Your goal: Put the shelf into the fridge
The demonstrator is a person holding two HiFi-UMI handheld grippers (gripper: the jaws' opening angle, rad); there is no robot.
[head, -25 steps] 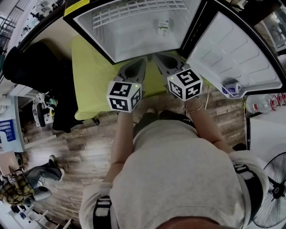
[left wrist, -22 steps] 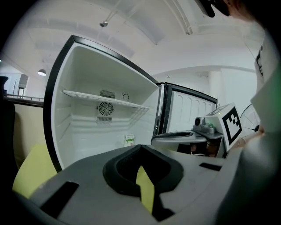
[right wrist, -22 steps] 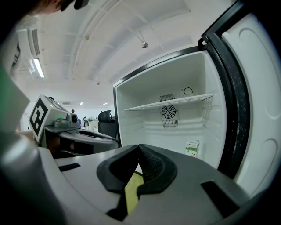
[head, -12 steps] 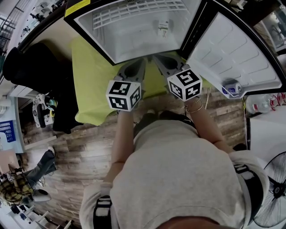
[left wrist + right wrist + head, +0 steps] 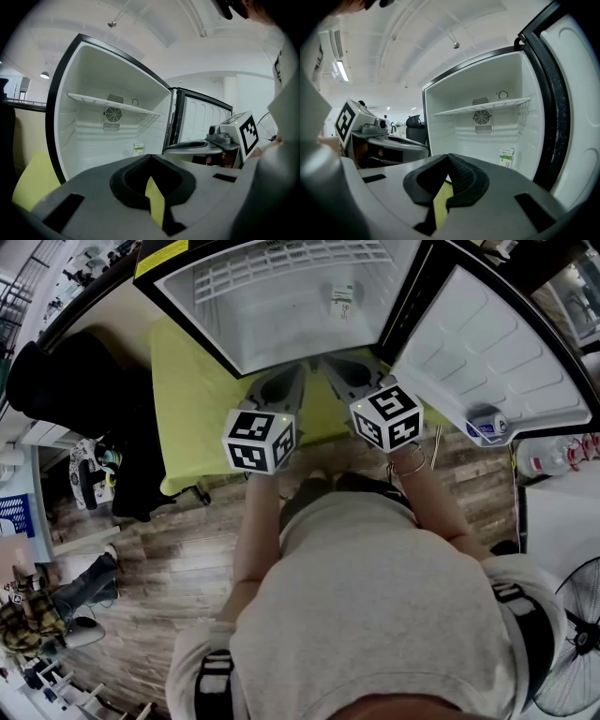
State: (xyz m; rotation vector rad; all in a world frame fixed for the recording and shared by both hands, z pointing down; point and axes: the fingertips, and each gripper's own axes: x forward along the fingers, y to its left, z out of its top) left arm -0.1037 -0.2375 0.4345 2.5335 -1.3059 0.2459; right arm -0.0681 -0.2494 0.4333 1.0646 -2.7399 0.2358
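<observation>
the shelf [image 5: 112,104] sits level in the upper part of the fridge [image 5: 272,334]; its long axis runs left to right between the side walls, front edge facing you; a small carton [image 5: 505,157] stands on the fridge floor, far right; the door [image 5: 497,343] stands open at right with a can [image 5: 487,421] in its bin; you hold the left gripper [image 5: 151,159] and right gripper [image 5: 449,159] side by side just before the opening, tilted slightly down; both pairs of jaws are closed on nothing.
</observation>
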